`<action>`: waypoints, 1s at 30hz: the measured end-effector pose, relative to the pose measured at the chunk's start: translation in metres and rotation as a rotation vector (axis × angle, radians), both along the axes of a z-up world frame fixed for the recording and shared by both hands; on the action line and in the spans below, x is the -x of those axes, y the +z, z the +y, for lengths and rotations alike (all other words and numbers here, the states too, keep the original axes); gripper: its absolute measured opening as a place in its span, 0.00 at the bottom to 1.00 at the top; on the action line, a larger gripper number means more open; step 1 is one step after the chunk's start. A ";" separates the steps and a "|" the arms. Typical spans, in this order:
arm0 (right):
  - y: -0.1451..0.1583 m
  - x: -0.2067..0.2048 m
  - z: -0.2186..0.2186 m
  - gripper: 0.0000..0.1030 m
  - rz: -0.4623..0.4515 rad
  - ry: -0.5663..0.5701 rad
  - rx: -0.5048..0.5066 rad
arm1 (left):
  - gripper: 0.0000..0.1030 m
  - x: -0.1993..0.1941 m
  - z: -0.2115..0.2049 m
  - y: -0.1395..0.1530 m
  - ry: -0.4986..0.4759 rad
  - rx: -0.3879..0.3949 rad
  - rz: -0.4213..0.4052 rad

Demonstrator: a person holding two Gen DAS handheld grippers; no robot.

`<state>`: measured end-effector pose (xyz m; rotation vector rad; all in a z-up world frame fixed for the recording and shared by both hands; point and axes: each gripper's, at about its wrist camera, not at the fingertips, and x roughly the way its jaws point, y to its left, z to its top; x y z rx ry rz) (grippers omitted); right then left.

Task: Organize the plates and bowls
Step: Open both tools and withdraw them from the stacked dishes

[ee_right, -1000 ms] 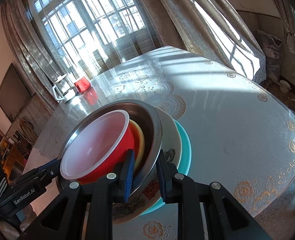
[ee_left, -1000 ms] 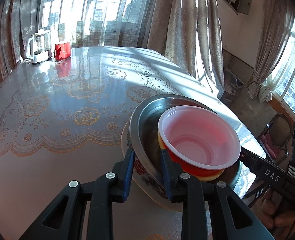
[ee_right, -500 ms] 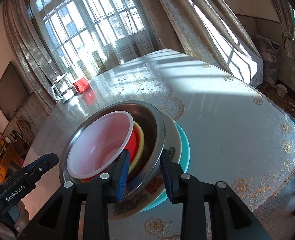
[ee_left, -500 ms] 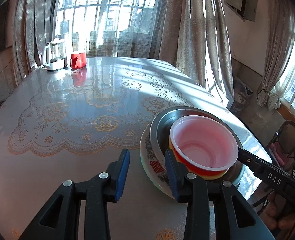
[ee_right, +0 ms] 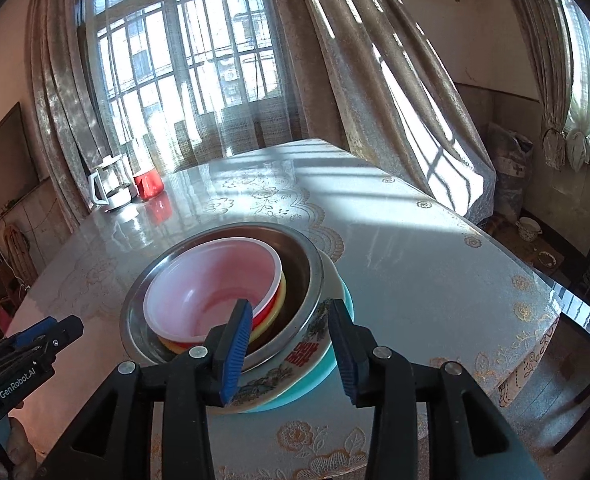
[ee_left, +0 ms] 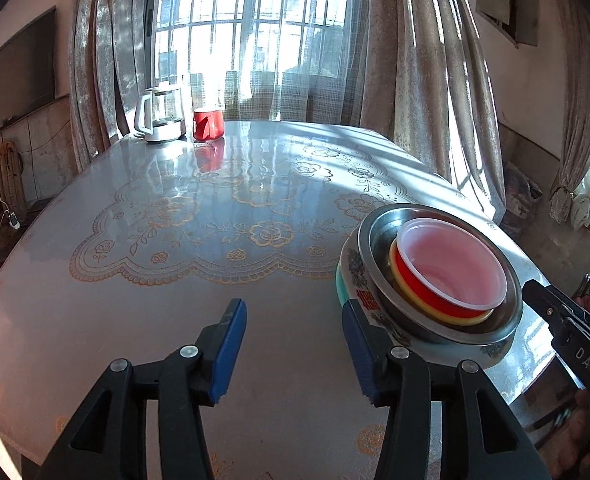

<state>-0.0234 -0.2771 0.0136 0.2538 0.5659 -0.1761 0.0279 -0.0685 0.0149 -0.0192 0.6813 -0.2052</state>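
At the far left corner of the table (ee_left: 95, 320) stands a white-based glass kettle (ee_left: 157, 116), and just beside it on its right a red cup (ee_left: 208, 124) that mirrors in the glossy, flower-patterned tablecloth (ee_left: 231, 216).

Nearer the camera, the left gripper (ee_left: 295, 344) hangs over bare cloth. Its jaws are opening and nothing lies between them — the right blue pad (ee_left: 357, 350) stands just beside the rim of the stack, whether touching or not cannot be told.

The stack sits at the table's right side, close to the edge. From the bottom up: a teal plate (ee_right: 335, 354), a white patterned plate (ee_right: 303, 356) with red characters on its rim, a steel bowl (ee_right: 311, 276), a yellow bowl (ee_right: 281, 294) showing only as a thin rim, and on top a red plastic bowl (ee_right: 211, 284) with a pale inside. All are nested upright, each within the one below.

In the right wrist view, the right gripper (ee_right: 291, 344) straddles the near rim of the stack. Its jaws are opening too — the rims of the steel bowl and patterned plate lie between the pads, which no longer press on them. The left pad (ee_right: 237, 344) reaches in over the inner bowls, the right one stands outside the teal plate.
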 end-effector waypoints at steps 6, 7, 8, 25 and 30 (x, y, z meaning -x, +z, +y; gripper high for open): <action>-0.004 0.005 0.016 0.40 0.000 0.000 0.035 | 0.61 0.016 -0.001 -0.005 -0.006 -0.011 -0.008; -0.004 0.005 0.017 0.40 0.001 0.003 0.032 | 0.64 0.017 -0.002 -0.006 -0.008 -0.013 -0.008; -0.004 0.005 0.018 0.40 0.001 0.002 0.035 | 0.66 0.018 -0.002 -0.006 -0.006 -0.014 -0.008; 0.000 0.006 0.022 0.41 -0.009 0.003 0.050 | 0.68 0.025 -0.003 -0.003 -0.004 -0.032 -0.030; 0.000 0.004 0.023 0.41 -0.009 0.005 0.049 | 0.68 0.025 -0.003 -0.002 -0.003 -0.032 -0.032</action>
